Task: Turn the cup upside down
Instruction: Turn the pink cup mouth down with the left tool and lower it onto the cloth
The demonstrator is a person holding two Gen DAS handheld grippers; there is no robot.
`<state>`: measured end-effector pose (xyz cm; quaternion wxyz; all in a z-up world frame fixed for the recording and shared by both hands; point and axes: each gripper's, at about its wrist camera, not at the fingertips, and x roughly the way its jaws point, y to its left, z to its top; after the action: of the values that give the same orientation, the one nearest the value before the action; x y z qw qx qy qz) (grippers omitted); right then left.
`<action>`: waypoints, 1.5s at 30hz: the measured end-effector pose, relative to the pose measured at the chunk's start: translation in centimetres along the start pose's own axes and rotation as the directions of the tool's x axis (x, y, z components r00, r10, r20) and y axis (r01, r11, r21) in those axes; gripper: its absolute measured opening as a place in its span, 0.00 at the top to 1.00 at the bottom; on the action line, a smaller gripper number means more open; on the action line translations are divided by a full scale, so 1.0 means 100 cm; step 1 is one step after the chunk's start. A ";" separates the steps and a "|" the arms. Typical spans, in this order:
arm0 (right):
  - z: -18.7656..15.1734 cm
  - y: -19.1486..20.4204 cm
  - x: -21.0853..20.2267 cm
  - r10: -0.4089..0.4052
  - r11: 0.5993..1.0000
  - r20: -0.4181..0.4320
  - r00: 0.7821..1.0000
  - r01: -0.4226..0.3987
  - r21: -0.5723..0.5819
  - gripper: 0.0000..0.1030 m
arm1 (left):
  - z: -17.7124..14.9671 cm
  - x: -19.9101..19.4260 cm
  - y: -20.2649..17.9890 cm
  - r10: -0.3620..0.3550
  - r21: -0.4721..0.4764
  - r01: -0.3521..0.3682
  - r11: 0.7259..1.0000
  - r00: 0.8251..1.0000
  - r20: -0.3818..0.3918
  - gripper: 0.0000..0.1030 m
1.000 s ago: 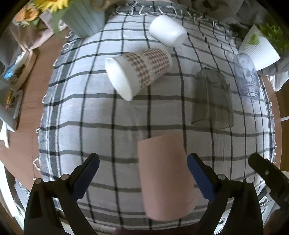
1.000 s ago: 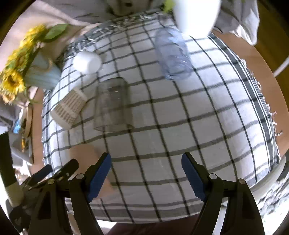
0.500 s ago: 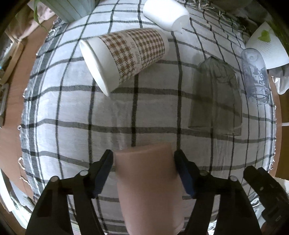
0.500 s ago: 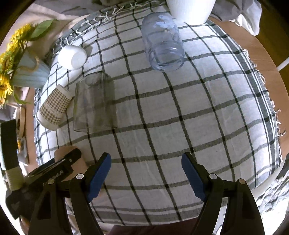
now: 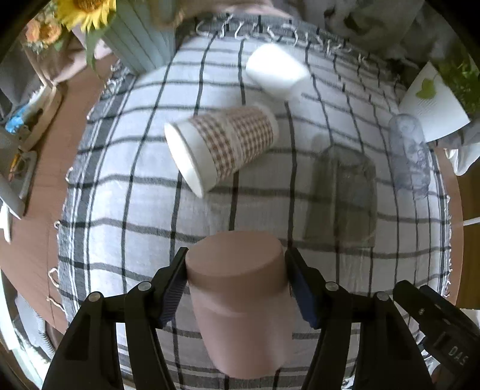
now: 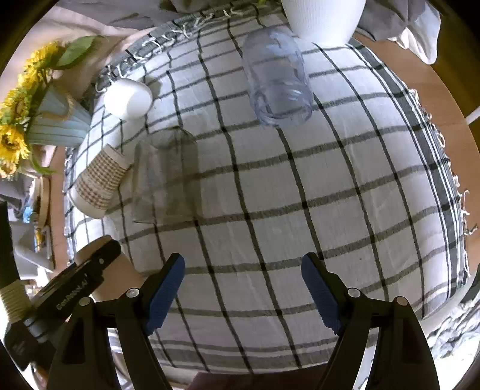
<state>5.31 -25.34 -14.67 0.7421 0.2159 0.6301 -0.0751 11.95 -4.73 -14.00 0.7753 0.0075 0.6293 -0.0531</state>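
Observation:
My left gripper (image 5: 235,282) is shut on a pink cup (image 5: 240,303), with its flat closed base turned away from me and tilted upward, held above the checked cloth (image 5: 126,210). In the right wrist view part of the pink cup (image 6: 120,279) shows at the lower left behind the left gripper. My right gripper (image 6: 243,288) is open and empty above the cloth's near part.
A checked paper cup (image 5: 222,150) and a white cup (image 5: 276,73) lie on their sides. A clear glass (image 5: 342,195) stands upside down; a bluish clear cup (image 5: 411,156) lies at the right. A sunflower vase (image 5: 135,33) and white pot (image 6: 324,18) stand at the back.
My left gripper closed on the pink cup, lifted it and tipped it so its base points up and away. The right gripper stayed open and drifted only slightly.

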 end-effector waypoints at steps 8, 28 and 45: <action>0.002 0.003 -0.009 0.006 1.000 0.028 1.000 -0.006 -0.019 0.22 | -0.008 -0.010 -0.005 0.022 0.018 -0.023 1.000 0.997 0.070 0.39; -0.003 0.001 -0.010 -0.027 0.998 0.046 0.999 0.029 -0.058 0.22 | -0.029 -0.012 -0.015 -0.011 0.055 0.006 0.998 0.996 0.088 0.45; -0.006 0.007 -0.022 -0.053 0.996 0.077 0.996 0.058 -0.064 0.22 | -0.026 -0.025 -0.012 0.008 0.065 -0.016 0.998 0.992 0.124 0.37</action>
<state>4.60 -24.86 -12.47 0.7695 0.1708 0.6097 -0.0829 8.76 -5.56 -12.06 0.8125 0.0333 0.5779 -0.0694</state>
